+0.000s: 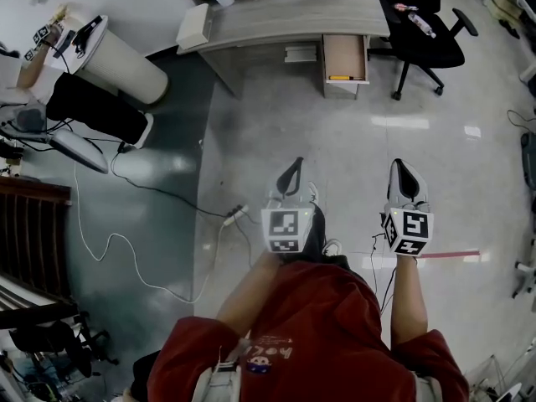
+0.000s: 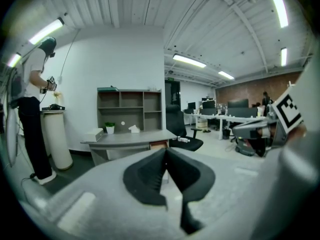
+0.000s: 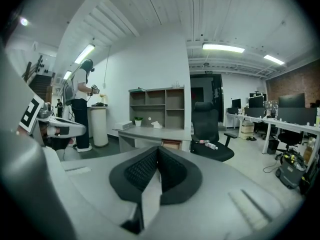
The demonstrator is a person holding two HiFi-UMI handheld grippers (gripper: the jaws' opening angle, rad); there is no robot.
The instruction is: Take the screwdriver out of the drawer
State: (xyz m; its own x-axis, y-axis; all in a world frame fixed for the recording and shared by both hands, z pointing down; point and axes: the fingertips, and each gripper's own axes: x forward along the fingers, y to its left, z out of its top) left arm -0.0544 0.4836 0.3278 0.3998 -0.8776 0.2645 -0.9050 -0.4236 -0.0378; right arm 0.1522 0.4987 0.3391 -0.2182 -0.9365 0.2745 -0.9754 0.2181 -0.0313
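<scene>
Screwdriver lies crosswise at the front of the open drawer, well ahead and roughly midway between left claw and right claw in the head view; the left gripper view shows the left claw pressed together and empty, and the right gripper view shows the right claw likewise.

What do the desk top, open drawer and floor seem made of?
Desk top: matt grey laminate, probably; faint grain streaks. Open drawer: pale brown board inside, perhaps wood. Floor: hard and glossy, maybe polished tile; it shows bright reflections.
</scene>
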